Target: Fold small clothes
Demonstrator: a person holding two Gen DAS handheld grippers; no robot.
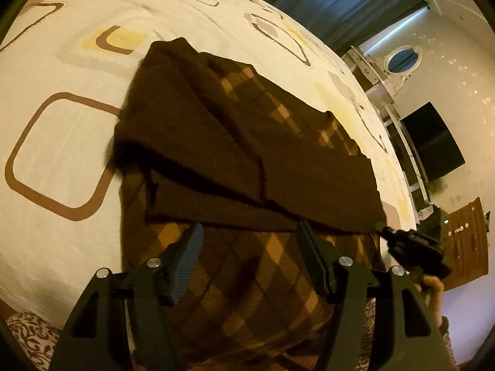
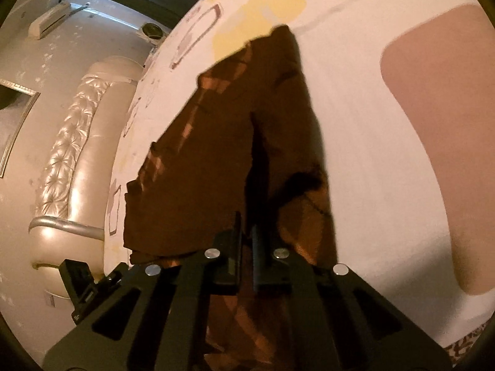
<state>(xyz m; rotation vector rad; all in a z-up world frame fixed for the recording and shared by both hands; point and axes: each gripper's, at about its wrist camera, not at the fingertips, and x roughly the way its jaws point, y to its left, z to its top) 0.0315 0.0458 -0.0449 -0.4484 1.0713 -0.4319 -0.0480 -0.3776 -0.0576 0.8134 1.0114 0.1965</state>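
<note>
On the bed [image 1: 46, 71] our garment [image 1: 247, 160] runs toward 12 o'clock; the right gripper [image 2: 246, 241] has its jaws clenched on the near edge, while the left gripper [image 1: 247, 241] hovers spread just above.

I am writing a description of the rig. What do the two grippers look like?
Both the left gripper and the right gripper are matte black, with angular frames, triangular cut-outs and round silver bolt heads. The left fingers carry ribbed blue-grey pads. No cables or markings show.
</note>
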